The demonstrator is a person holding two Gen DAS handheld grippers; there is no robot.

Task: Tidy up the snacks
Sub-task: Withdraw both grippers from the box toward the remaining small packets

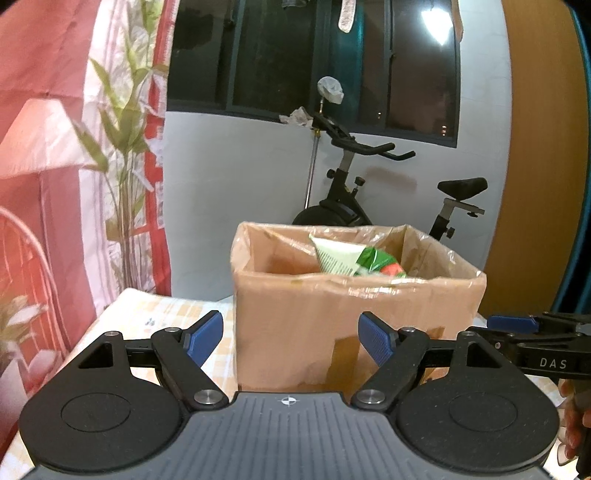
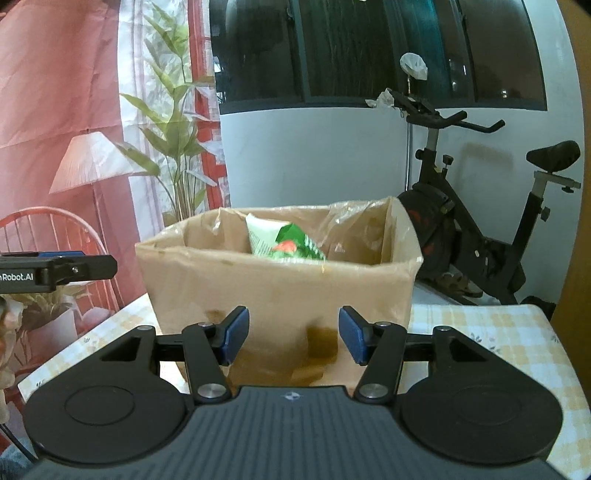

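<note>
I see a warm, fairly dim indoor light. A ceiling lamp glares as a reflection (image 1: 437, 26) in the dark window (image 1: 280, 55). The fisheye bends the wall and curtain (image 1: 55, 110) at the edges. The cardboard box (image 1: 332, 306) looks slightly smeared and soft.

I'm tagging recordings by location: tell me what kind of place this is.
Probably a room in a home, used partly for exercise. An exercise bike stands by a dark window, and a cardboard box with a snack packet inside sits on a table with a checked cloth.
</note>
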